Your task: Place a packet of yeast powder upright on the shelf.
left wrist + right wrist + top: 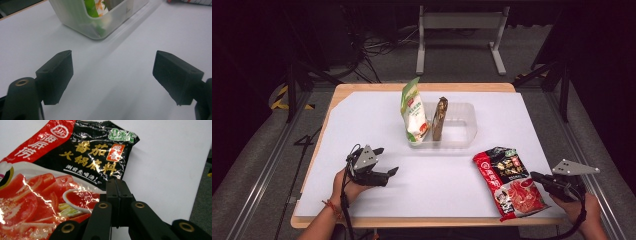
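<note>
Red-black sauce packet (62, 177) edge pinched between closed right gripper (117, 187) jaws.

Red, black, green and white on a pale sheet

We see a glossy red and black packet (510, 181) printed with gold characters, red tomato slices and a small green badge; a green and white bag (414, 112) with orange touches; a mottled brown pack (440, 118); a clear, frosted tray (468, 121); a white sheet (362, 120) over a light wooden table (337, 92); black grippers (383, 161) bearing grey plates.
</note>
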A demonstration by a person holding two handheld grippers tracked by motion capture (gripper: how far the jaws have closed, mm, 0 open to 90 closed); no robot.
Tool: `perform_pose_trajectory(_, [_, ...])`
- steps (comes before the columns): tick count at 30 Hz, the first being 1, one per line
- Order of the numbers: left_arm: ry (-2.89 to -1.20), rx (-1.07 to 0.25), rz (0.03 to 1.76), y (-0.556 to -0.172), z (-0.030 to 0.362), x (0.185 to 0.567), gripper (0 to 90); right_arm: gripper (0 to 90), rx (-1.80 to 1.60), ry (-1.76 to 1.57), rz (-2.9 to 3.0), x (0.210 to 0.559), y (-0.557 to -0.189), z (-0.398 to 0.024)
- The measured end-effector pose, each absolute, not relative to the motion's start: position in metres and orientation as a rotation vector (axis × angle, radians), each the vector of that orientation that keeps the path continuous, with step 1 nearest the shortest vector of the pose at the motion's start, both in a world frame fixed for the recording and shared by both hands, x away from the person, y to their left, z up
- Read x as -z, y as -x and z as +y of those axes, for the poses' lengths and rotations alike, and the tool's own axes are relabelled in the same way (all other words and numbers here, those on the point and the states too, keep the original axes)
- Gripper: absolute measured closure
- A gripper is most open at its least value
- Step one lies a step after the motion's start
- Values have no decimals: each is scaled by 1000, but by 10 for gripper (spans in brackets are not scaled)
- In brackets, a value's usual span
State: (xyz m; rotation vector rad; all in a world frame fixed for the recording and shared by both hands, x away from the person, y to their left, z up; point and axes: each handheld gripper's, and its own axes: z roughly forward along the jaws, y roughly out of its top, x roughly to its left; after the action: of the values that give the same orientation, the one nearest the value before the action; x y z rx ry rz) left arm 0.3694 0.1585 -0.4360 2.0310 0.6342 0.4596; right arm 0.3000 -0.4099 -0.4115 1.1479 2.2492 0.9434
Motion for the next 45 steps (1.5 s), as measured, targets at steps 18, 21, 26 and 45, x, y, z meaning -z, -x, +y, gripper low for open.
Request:
perform_pose_trajectory(18, [-2023,-457,658,-372,164,438,174,900,-858,-1168,2345,417,-300,-414])
perform_pose_trajectory(21, [-2025,-453,661,-372,164,438,174,900,-896,-1159,2398,419,-299,-417])
perform_pose_trajectory(26, [-2029,-452,656,-373,162,439,173,900,-909,-1077,2458,419,-297,-400])
perform_pose_trajectory(45, [-2037,-444,650,-372,161,439,172,900,-863,-921,2711,422,-291,-367])
